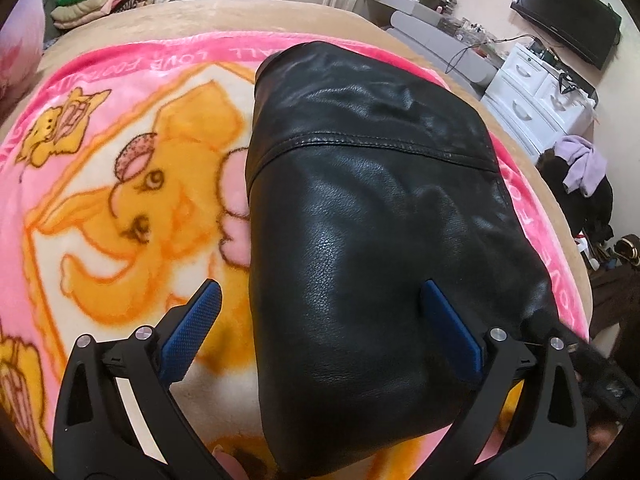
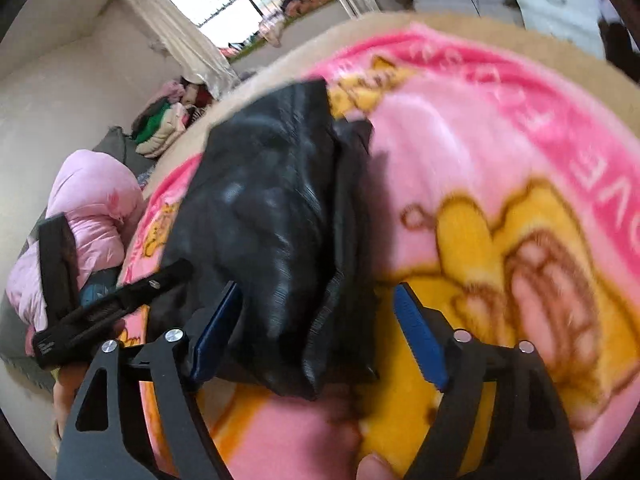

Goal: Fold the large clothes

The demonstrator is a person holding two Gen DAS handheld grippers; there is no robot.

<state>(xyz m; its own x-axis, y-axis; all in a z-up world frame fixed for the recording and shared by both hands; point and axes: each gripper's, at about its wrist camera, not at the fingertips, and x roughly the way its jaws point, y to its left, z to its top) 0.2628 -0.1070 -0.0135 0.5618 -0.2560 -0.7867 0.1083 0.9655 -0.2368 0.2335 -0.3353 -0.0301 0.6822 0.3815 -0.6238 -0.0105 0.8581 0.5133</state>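
Observation:
A black leather jacket (image 1: 372, 208) lies folded into a narrow bundle on a pink and yellow cartoon blanket (image 1: 120, 184). My left gripper (image 1: 320, 312) is open, its blue pads spread over the jacket's near end, holding nothing. In the right wrist view, which is blurred, the jacket (image 2: 264, 216) lies on the blanket (image 2: 500, 208). My right gripper (image 2: 316, 312) is open around the jacket's near end, not clamped on it. The left gripper's black body (image 2: 108, 308) shows at the left of that view.
The blanket covers a beige bed (image 1: 240, 12). Stacked clothes (image 1: 92, 0) lie at the bed's far left. A white dresser (image 1: 540, 92) and a black TV (image 1: 568, 12) stand to the right. A pink quilt (image 2: 80, 216) sits beside the bed.

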